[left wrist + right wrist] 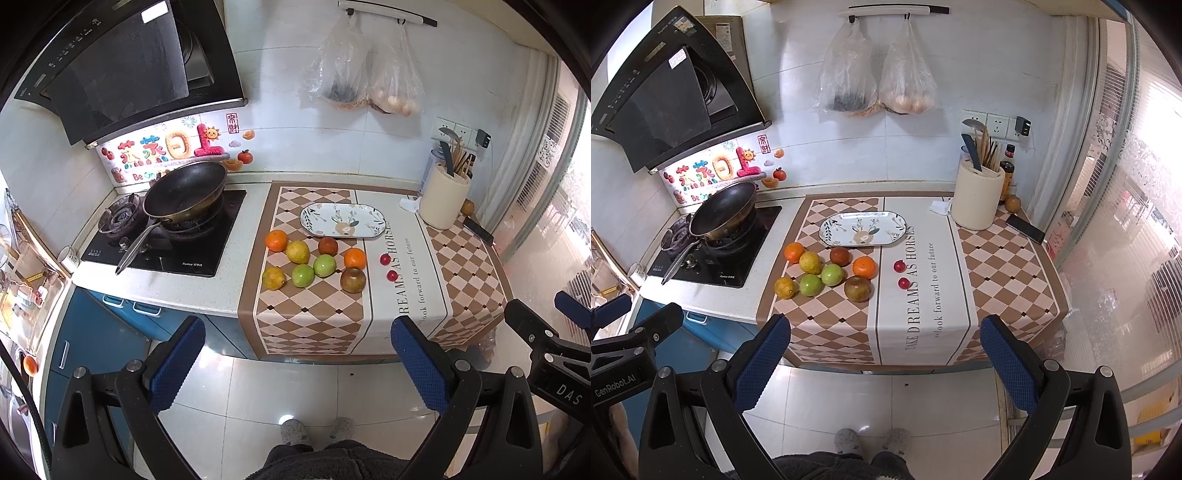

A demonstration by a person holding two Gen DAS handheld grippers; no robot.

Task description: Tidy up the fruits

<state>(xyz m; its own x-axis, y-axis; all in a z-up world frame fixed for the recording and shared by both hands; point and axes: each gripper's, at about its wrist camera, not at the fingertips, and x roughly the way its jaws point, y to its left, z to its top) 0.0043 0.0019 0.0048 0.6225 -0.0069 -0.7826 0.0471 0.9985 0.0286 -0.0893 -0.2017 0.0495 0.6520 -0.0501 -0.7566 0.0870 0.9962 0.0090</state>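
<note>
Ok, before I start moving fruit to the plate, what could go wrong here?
The two small red fruits lie loose on the smooth white strip and may roll if nudged. The other fruits sit close together, so wide-open tongs reaching for a green one could knock its neighbours. The runner overhangs the counter edge; snagging it might drag everything.

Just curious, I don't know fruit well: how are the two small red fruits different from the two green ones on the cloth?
The small red fruits are far smaller than the green fruits and dark glossy red, not pale green. The red pair lies apart on the white lettered strip; the green pair sits close together among the oranges on the checked part. Both pairs are round, and neither is on the plate.
</note>
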